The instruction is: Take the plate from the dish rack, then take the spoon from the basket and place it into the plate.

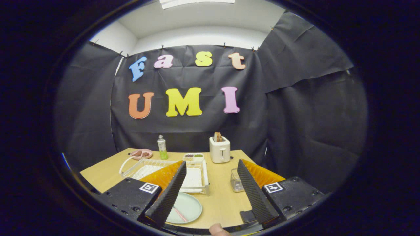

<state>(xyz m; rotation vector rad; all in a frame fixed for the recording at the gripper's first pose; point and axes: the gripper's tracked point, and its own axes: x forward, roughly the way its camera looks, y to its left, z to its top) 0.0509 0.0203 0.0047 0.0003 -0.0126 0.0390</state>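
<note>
Wooden table [223,200] lies bare between parted fingers of gripper [211,183], beside plate [187,208].

A pale wooden bench [223,196] carries everything. A green plate [188,207] lies nearest, partly behind the left finger of the gripper [210,188], whose fingers stand wide apart above the bench. Beyond the plate sits a white dish rack [197,177]. A small clear basket [236,182] stands right of the rack. Farther back are a pink dish [141,153], a bottle [162,148], a small tray [193,157] and a white toaster [220,149].
</note>
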